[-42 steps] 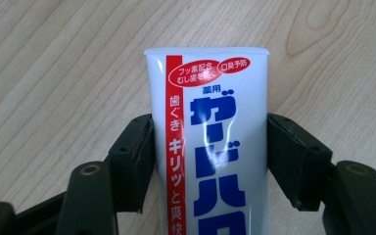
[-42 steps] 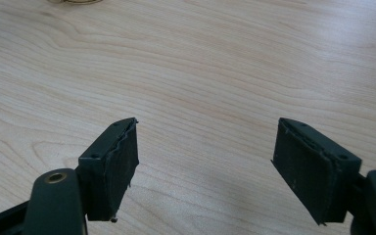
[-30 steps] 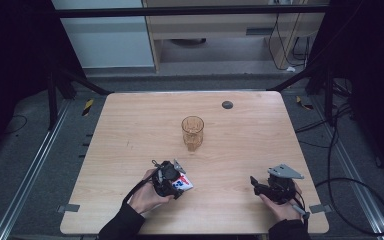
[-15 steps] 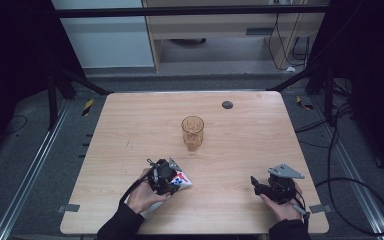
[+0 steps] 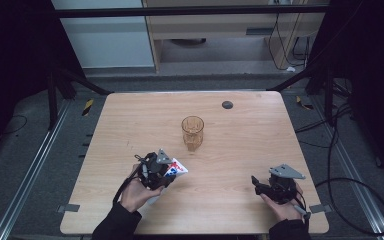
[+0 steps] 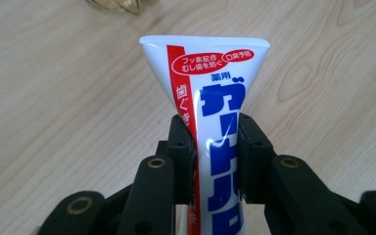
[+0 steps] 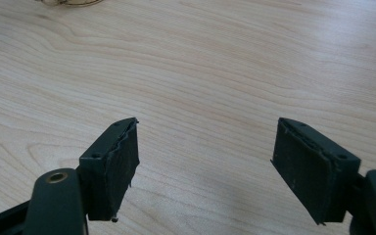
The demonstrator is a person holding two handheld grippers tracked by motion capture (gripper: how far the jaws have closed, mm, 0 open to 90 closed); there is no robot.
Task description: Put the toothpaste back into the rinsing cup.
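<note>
A white toothpaste tube (image 6: 215, 83) with blue and red print stands between the jaws of my left gripper (image 6: 215, 132), its flat crimped end pointing away. The jaws have just been closing, and both pads now press on its sides. In the high view the left gripper (image 5: 168, 171) holds the tube (image 5: 176, 168) just above the table's front left. An amber glass (image 5: 192, 131) stands upright mid-table, beyond the tube. My right gripper (image 5: 256, 181) rests at the front right, and its jaws (image 7: 205, 147) stand apart over bare wood.
The wooden table (image 5: 130, 125) has a small dark round disc (image 5: 227, 104) near its far edge. Dark frame legs, cables and metal floor rails surround the table. The glass's base (image 6: 115, 5) lies just ahead of the held tube.
The left gripper has closed on the toothpaste tube and lifted slightly, which carried it a little away from the table's front edge. The right gripper has stayed put.
</note>
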